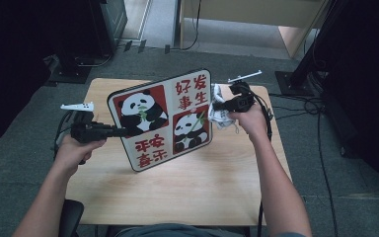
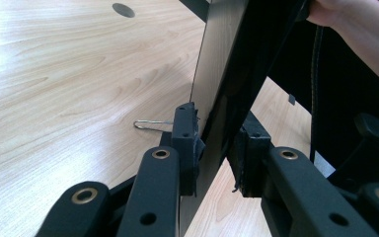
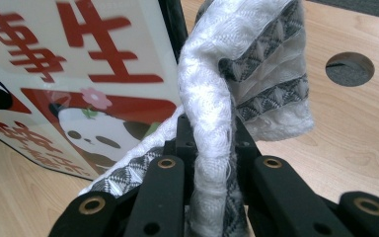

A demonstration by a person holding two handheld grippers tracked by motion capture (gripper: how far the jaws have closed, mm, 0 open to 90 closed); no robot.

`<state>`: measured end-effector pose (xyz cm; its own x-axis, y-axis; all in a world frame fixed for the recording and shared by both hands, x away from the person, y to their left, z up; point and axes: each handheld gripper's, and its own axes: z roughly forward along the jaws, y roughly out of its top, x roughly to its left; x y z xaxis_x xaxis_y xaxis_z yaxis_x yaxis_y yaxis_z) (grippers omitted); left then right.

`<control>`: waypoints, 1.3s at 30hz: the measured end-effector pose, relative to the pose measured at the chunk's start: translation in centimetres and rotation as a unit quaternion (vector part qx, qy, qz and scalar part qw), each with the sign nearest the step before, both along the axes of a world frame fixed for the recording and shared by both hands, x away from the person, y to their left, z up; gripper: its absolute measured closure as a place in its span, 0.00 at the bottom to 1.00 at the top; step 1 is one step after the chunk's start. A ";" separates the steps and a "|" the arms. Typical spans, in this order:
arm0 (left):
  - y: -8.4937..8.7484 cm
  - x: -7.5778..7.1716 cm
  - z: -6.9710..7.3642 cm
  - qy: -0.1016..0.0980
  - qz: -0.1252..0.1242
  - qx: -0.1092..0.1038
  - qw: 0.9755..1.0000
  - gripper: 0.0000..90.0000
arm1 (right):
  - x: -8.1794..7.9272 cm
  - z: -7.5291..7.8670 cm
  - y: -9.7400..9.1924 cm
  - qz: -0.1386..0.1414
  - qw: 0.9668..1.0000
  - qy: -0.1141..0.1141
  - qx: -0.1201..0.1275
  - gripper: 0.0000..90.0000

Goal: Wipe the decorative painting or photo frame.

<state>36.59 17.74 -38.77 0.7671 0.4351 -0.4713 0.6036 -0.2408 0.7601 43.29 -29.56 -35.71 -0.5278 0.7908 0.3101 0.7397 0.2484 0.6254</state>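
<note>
panda board (image 1: 160, 118): upright, tilted above table | white-grey cloth (image 1: 220, 111): touching board's right edge

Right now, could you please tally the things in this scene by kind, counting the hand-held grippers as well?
Grippers: 2, the left gripper and the right gripper
Panda boards: 1, panda board
Cloths: 1, white and grey cloth
Tables: 1, wooden table
Total: 5

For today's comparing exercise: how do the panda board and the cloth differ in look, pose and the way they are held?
The panda board is stiff, flat and printed in red, white and black; the cloth is soft, crumpled, white with grey woven bands. The board stands tilted on the table, its edge pinched by the left hand-held gripper; the cloth hangs bunched in the right hand-held gripper, beside the board's right edge. Both are clamped between closed jaws.
</note>
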 end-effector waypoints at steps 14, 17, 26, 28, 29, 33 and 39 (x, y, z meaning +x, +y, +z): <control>-0.1 -0.1 0.1 0.003 0.002 0.002 1.000 0.84 | -0.9 -2.3 0.3 -0.002 1.000 -0.005 -0.031 0.91; -0.1 -0.1 0.1 0.004 0.001 0.002 1.000 0.84 | -1.1 -2.9 0.3 -0.002 0.999 -0.003 -0.032 0.91; -0.1 -0.1 0.0 0.003 0.003 0.001 1.000 0.84 | -1.9 -5.0 0.1 -0.013 1.000 0.006 -0.022 0.91; -0.1 -0.1 0.0 0.004 0.004 0.000 1.000 0.84 | -2.1 -5.6 0.0 -0.016 1.000 0.008 -0.023 0.91; -0.1 -0.1 0.0 0.004 0.004 -0.001 1.000 0.84 | -2.2 -5.9 0.0 -0.016 1.000 0.007 -0.022 0.91; -0.2 -0.1 0.0 0.003 0.004 0.000 1.000 0.84 | -2.6 -7.0 -0.1 -0.020 0.999 0.011 -0.023 0.91; -0.2 -0.1 0.0 0.002 0.005 0.001 1.000 0.84 | -3.2 -8.1 -0.2 -0.024 0.999 0.008 -0.021 0.91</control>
